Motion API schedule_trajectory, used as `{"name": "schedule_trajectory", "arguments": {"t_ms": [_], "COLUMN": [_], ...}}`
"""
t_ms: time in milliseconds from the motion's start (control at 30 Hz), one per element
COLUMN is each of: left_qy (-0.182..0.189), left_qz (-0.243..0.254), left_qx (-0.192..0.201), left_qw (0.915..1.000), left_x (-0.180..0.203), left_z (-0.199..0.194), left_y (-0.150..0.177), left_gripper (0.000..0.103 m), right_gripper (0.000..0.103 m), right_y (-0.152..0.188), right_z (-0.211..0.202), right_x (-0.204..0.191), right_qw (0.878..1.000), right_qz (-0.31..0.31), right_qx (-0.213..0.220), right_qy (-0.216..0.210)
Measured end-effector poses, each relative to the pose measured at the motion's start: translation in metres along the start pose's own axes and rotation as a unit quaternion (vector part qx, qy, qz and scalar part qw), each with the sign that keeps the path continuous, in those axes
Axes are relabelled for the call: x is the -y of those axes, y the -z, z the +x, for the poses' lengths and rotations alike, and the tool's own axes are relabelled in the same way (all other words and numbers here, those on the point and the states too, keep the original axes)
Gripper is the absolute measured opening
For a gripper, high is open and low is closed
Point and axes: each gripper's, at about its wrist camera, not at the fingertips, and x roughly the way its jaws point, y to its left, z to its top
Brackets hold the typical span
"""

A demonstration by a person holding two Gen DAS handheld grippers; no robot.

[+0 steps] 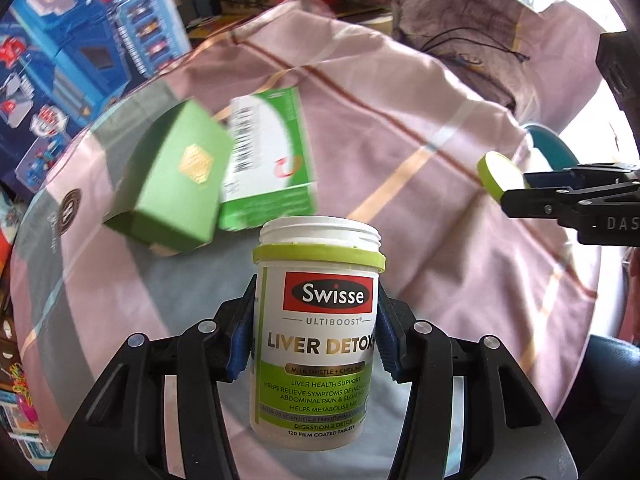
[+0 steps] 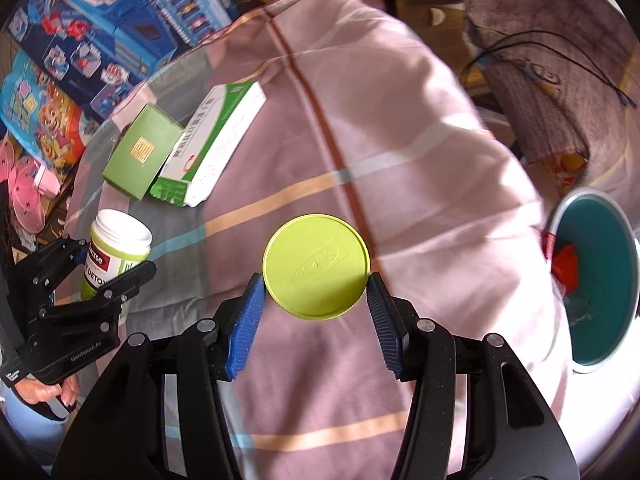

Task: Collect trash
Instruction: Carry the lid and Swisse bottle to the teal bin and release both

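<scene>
My left gripper [image 1: 316, 308] is shut on a white Swisse supplement bottle [image 1: 316, 360] with a lime band, held upright and lidless above the checked cloth. Its round lime lid [image 2: 316, 264] sits flat between the blue pads of my right gripper [image 2: 316, 292], which is shut on its rim. From the right wrist view the bottle [image 2: 116, 248] and left gripper [image 2: 116, 260] are at the far left. The left wrist view has the lid [image 1: 494, 172] and right gripper [image 1: 512, 190] at the right edge.
A green box [image 1: 176, 184] and a white-and-green carton [image 1: 268, 160] lie together on the pink checked tablecloth [image 1: 400, 120]. A teal bin [image 2: 596, 280] holding red trash stands at the right, beyond the table edge. Toy boxes [image 2: 100, 28] crowd the back left.
</scene>
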Motion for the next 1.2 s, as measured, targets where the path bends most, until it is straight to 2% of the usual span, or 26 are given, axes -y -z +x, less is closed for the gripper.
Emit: {"name": "schedule_trajectory", "arguments": {"t_ms": [400, 800, 1000, 1200], "left_qy": [0.064, 0.105, 0.121, 0.134], "left_qz": [0.007, 0.065, 0.095, 0.119], "left_qx": [0.010, 0.018, 0.015, 0.005], "left_qw": [0.9979, 0.9922, 0.9880, 0.9838], "left_x": [0.085, 0.199, 0.255, 0.299], "left_z": [0.006, 0.009, 0.014, 0.026], "left_y": [-0.043, -0.091, -0.107, -0.118], "left_gripper": [0.052, 0.052, 0.052, 0.052], "right_gripper": [0.050, 0.050, 0.050, 0.050], "right_y": [0.011, 0.037, 0.056, 0.068], "right_z": [-0.047, -0.100, -0.117, -0.123], "right_x": [0.100, 0.208, 0.254, 0.283], "right_qw": [0.996, 0.982, 0.975, 0.971], "right_qz": [0.077, 0.154, 0.187, 0.207], "right_qx": [0.053, 0.102, 0.110, 0.108], "right_qy": [0.003, 0.027, 0.047, 0.059]}}
